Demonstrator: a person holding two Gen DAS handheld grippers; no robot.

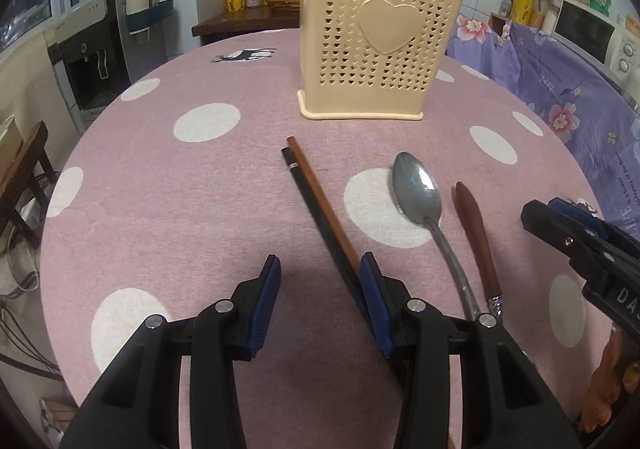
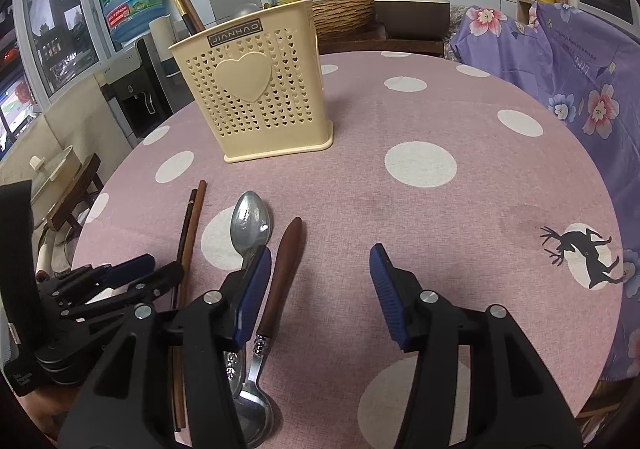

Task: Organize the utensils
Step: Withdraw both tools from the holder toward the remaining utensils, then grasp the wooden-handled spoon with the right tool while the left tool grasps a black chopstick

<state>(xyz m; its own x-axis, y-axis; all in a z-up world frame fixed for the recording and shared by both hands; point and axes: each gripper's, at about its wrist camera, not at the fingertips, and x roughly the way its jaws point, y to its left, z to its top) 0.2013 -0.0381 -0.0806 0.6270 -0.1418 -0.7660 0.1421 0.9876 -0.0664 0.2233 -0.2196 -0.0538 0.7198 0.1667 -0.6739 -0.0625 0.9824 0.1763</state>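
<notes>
A cream utensil holder (image 1: 380,49) (image 2: 256,97) stands upright on the pink dotted table (image 1: 160,189), with chopsticks and a wooden handle sticking out of it. A brown and a black chopstick (image 1: 316,193) (image 2: 192,229) lie side by side and run in between my left gripper's jaws (image 1: 320,269), close to its right pad. That gripper is open. Right of them lie a metal spoon (image 1: 416,189) (image 2: 250,221) and a wooden-handled spoon (image 1: 474,233) (image 2: 286,269). My right gripper (image 2: 320,261) is open; the wooden handle lies between its jaws, next to the left pad. Each gripper shows in the other's view (image 1: 548,213) (image 2: 164,269).
A purple floral cloth (image 1: 560,89) (image 2: 580,89) covers furniture to the right of the table. A water dispenser (image 1: 92,61) stands beyond the left edge. A wicker basket (image 2: 344,13) and bottles sit on a dark shelf behind the holder. A microwave (image 1: 592,33) is at far right.
</notes>
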